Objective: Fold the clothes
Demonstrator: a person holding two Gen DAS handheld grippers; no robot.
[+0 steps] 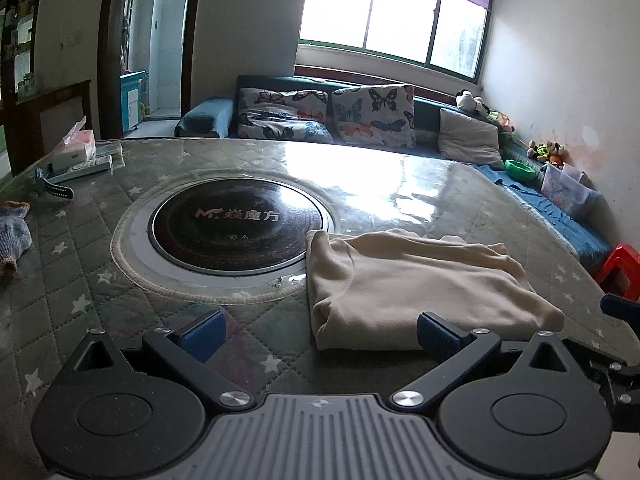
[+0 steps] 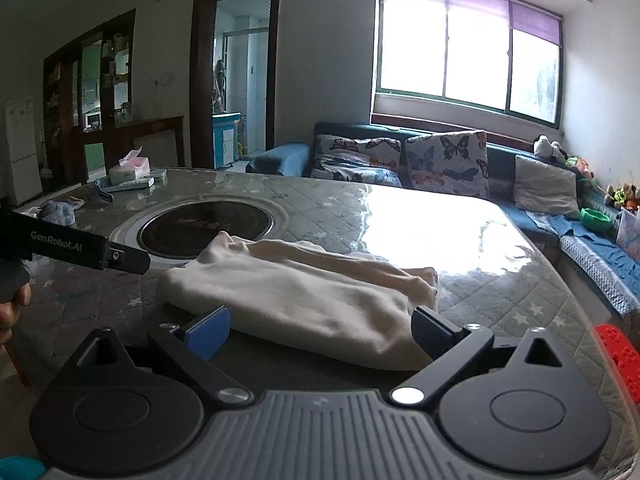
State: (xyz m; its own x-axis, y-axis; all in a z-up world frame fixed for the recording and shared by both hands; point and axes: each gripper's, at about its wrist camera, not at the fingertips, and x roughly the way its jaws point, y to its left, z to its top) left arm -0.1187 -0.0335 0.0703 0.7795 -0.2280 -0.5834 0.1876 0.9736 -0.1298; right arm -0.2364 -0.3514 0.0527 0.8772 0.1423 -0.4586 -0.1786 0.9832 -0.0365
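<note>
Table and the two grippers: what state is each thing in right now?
Cream garment: folded into a compact bundle, lying flat on the table, partly over the cooktop's rim.
Left gripper: open, holding nothing.
Right gripper: open, holding nothing.
Built-in cooktop: dark, nothing cooking on it.
Tissue box: open, a tissue sticking up.
Table: under a quilted star-print cover.

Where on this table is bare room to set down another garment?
Free: the glossy stretch between the folded cream garment and the sofa. Crowded: far-left corner with tissue box, remote, knitted item.

window [image 1: 394,16] backlight, blown out | glare on table [image 2: 432,232] | dim foreground | fisheye-bent edges
</note>
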